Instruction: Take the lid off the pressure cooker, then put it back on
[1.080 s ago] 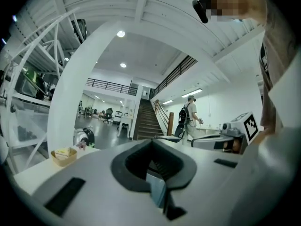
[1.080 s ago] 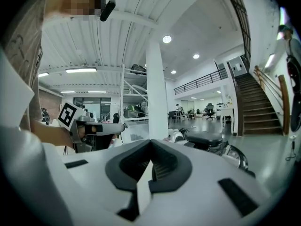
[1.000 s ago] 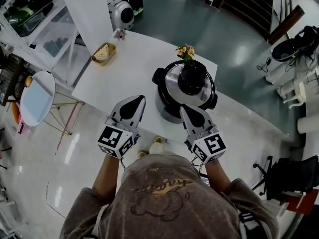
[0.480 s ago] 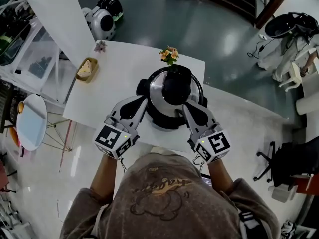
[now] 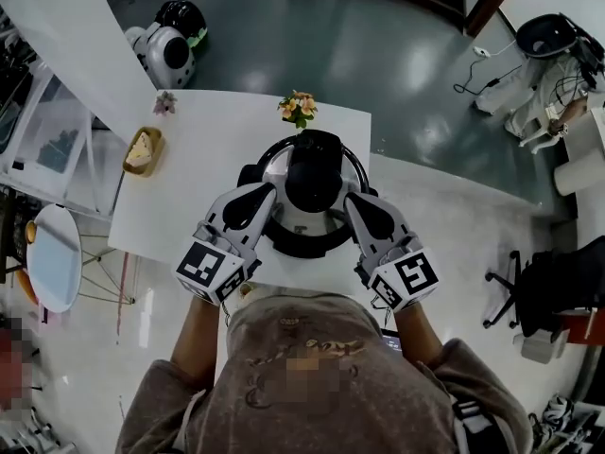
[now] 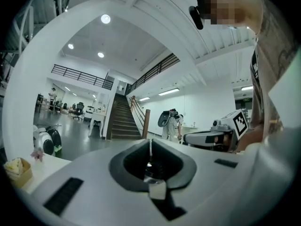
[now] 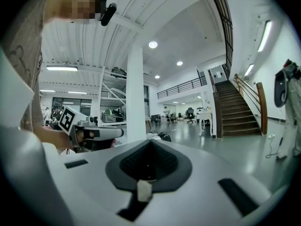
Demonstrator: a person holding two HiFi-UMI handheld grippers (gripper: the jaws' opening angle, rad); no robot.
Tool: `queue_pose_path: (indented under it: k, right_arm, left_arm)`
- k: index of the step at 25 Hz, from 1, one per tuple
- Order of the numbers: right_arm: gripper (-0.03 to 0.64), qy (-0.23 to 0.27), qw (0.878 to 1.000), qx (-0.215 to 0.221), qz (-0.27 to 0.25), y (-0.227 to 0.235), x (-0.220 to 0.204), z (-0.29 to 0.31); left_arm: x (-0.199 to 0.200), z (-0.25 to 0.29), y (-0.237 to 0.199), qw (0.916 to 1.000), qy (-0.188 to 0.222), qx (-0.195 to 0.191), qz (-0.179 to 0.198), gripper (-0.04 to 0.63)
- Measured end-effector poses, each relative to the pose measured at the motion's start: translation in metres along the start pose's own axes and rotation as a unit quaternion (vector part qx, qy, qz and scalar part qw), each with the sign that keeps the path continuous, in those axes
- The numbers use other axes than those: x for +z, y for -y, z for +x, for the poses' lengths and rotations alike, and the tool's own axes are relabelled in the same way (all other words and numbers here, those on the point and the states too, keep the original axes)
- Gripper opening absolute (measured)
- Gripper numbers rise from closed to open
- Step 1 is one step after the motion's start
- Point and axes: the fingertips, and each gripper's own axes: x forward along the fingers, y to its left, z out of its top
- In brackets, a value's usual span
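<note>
Desk: white rectangular desk [image 5: 203, 159], at the view's centre.
Flowers: small bunch of orange and pink flowers [image 5: 298, 108], at its 12 o'clock edge.
Basket: shallow tan basket with pale contents [image 5: 143, 150], at 10 o'clock.
Side table: round white side table [image 5: 54, 257], on the floor at 8 o'clock.

I count one pressure cooker [image 5: 301, 240] wearing one lid [image 5: 314, 170], on one white worktop [image 5: 203, 183]. There are two hand-held grippers, the left gripper [image 5: 267, 193] and the right gripper [image 5: 349, 200]. Also on the worktop are one posy of flowers [image 5: 297, 108], one single pink flower [image 5: 164, 102] and one small tan bowl [image 5: 142, 151]. On the floor stand one round side table [image 5: 54, 258] and one round white-and-black machine [image 5: 168, 49].
</note>
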Motion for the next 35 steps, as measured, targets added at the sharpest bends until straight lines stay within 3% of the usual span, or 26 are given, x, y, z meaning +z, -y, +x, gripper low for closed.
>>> queue_pose_path:
  k: [3, 8, 13, 16, 24, 35]
  right_arm:
    - [-0.005, 0.01, 1.0, -0.008, 0.006, 0.001, 0.001, 0.001]
    - [0.082, 0.02, 0.999, -0.03, 0.018, 0.003, 0.003, 0.003]
    - [0.227, 0.006, 0.999, -0.024, 0.034, 0.003, -0.005, 0.007]
    - [0.272, -0.004, 1.0, -0.016, 0.027, 0.005, -0.01, 0.011]
    - [0.304, -0.037, 0.999, 0.019, -0.005, 0.012, -0.016, 0.027]
    - [0.307, -0.116, 0.987, 0.092, -0.058, 0.007, -0.037, 0.052]
  left_arm:
    - [0.002, 0.004, -0.004, 0.9997, -0.007, -0.021, 0.003, 0.039]
    - [0.002, 0.009, 0.0, 0.9963, -0.013, -0.084, 0.01, 0.128]
    - [0.002, 0.018, 0.005, 0.9892, -0.025, -0.143, 0.017, 0.205]
    - [-0.001, 0.025, 0.007, 0.9833, -0.034, -0.177, 0.026, 0.261]
    - [-0.012, 0.05, 0.009, 0.97, -0.062, -0.227, 0.061, 0.268]
    - [-0.037, 0.067, 0.02, 0.9369, -0.139, -0.297, 0.12, 0.287]
